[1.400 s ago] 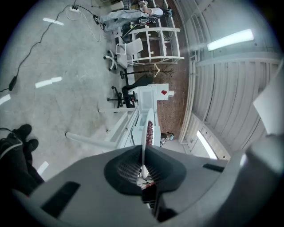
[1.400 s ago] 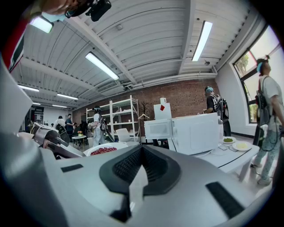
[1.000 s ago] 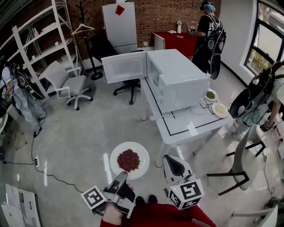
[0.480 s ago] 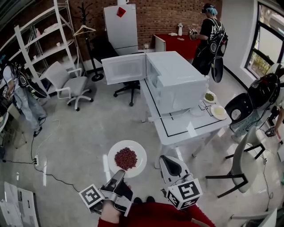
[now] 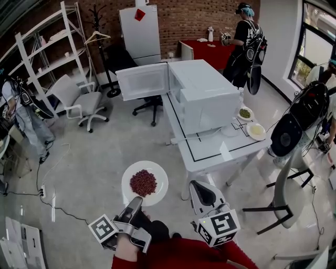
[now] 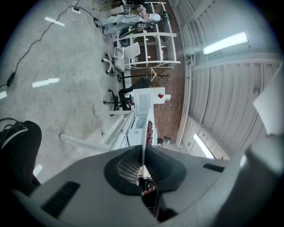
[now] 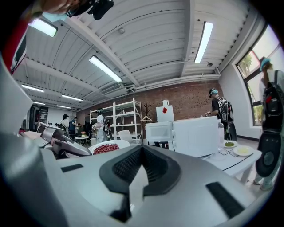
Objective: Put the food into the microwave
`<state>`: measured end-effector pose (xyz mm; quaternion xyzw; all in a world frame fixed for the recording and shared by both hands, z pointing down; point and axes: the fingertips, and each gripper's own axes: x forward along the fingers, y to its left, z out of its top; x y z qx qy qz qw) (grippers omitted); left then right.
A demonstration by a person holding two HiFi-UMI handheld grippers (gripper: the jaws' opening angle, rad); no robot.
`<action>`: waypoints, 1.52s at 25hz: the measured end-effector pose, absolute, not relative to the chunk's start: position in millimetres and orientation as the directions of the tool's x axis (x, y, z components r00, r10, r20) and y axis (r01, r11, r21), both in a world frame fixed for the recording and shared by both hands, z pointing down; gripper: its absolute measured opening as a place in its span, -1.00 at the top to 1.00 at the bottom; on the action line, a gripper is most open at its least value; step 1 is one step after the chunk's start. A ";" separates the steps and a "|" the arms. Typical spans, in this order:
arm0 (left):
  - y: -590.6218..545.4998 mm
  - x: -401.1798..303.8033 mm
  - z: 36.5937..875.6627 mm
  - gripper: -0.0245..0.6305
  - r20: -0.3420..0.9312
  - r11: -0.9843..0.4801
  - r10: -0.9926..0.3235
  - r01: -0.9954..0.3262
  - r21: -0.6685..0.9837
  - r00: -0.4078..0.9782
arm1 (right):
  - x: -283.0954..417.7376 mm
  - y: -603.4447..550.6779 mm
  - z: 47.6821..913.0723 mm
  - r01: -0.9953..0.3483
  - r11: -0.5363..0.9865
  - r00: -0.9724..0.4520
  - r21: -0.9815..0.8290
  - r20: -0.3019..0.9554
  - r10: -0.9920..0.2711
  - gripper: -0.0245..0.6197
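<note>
Floor (image 5: 94,157) short of microwave (image 5: 202,97), door (image 5: 143,81) open.
Plate (image 5: 157,173) of food (image 5: 143,182) pinched in left gripper (image 5: 137,203), undelivered; right gripper (image 5: 202,192) seemingly closed.

No word, brand or number could be read anywhere. The only signs were black-and-white square markers, patterns without letters, on the cube (image 5: 103,229) at the back of the left gripper (image 5: 137,202) and on the cube (image 5: 219,227) at the back of the right gripper (image 5: 202,192). Far ahead of both grippers a red diamond (image 5: 139,13) stood on a white cabinet (image 5: 140,39), bare of legible print.
</note>
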<state>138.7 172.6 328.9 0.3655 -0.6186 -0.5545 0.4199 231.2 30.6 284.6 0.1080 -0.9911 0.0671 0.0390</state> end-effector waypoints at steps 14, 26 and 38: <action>144.7 84.8 325.0 0.87 0.104 0.110 -0.917 0.006 0.994 -0.384 | 177.9 6.1 275.8 -0.206 0.970 -0.978 -0.128 0.074 -0.197 0.88; 98.3 -37.1 326.9 0.87 0.117 0.112 -0.951 0.032 0.993 -0.286 | 53.7 -21.6 278.9 -0.263 0.955 -0.961 -0.138 0.122 -0.247 0.88; 59.0 -143.9 325.3 0.86 0.116 0.110 -0.979 0.045 0.993 -0.166 | -58.4 -42.6 277.7 -0.341 0.932 -0.932 -0.121 0.172 -0.319 0.88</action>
